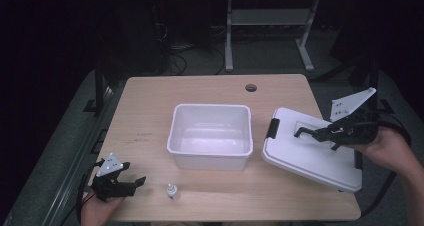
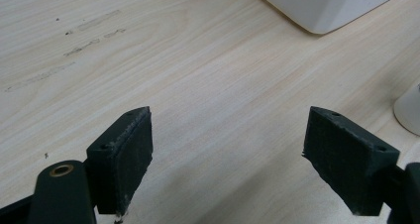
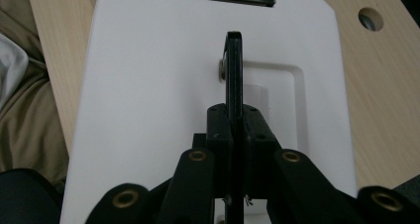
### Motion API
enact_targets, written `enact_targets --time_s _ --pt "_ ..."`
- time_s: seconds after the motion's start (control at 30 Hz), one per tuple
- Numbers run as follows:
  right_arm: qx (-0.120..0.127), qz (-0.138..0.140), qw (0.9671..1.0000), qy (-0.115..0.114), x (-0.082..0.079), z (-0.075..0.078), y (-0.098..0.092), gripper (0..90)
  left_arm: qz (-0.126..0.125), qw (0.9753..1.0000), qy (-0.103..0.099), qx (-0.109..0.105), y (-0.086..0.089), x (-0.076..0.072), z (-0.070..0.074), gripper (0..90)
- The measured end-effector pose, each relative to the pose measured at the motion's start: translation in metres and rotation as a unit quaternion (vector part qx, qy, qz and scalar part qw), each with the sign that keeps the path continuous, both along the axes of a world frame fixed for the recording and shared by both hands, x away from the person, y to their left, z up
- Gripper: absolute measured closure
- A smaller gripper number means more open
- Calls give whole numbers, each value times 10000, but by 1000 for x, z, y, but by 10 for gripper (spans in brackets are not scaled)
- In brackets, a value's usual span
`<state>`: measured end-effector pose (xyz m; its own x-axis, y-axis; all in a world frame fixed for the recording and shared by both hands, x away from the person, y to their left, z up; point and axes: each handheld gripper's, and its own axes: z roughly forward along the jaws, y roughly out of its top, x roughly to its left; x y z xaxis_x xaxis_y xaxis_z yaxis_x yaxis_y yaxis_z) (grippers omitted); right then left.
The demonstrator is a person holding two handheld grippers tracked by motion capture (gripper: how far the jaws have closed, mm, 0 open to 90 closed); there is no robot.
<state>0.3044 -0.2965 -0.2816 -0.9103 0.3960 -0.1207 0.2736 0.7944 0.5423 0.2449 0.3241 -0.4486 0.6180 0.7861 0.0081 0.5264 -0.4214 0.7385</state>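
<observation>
At the near left corner of the table (image 1: 150, 101) the left gripper (image 1: 131, 183) rests low with its jaws wide apart and nothing between them. Just beside it, to its right, stands a small bottle (image 1: 172, 190). Further in, at the middle, sits the open white bin (image 1: 210, 136). To the right, the right gripper (image 1: 312, 132) has its jaws clamped on the black handle (image 3: 234, 70) of the white lid (image 1: 310, 153), which lies tilted at the table's right edge.

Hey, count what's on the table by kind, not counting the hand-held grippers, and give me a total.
Bin: 1
Lid: 1
Small bottle: 1
Total: 3
</observation>
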Motion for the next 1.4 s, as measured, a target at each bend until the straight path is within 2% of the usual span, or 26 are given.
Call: enact_targets --time_s 0.1,0.13,0.27,0.3,0.6,0.63,0.93,1.2,1.4 --pt "26 -57 10000 63 0 -15 -4 839 26 10000 -4 -37 0 0 -1 188" --pt "52 -60 9999 105 0 -24 -5 839 26 10000 14 -37 0 0 -1 188" --pt "58 -43 9998 163 2 -35 -5 840 6 10000 -4 -26 -1 0 -1 188" --pt "37 -41 9998 178 3 -44 -3 839 -1 10000 -6 -14 -1 0 -1 188" --pt "46 -17 9996 286 8 -69 5 839 -28 10000 22 -2 0 0 -1 188" --pt "57 -14 9994 337 9 -76 7 839 -36 10000 2 3 0 0 -1 188" --pt "111 -82 9989 455 11 -106 11 838 -24 10000 14 16 -1 0 -2 188" --pt "162 -162 9981 571 15 -123 13 838 -34 10000 -3 78 -2 0 -2 188" --pt "184 -184 9982 537 15 -127 14 837 -31 10000 1 72 -2 0 -2 189"
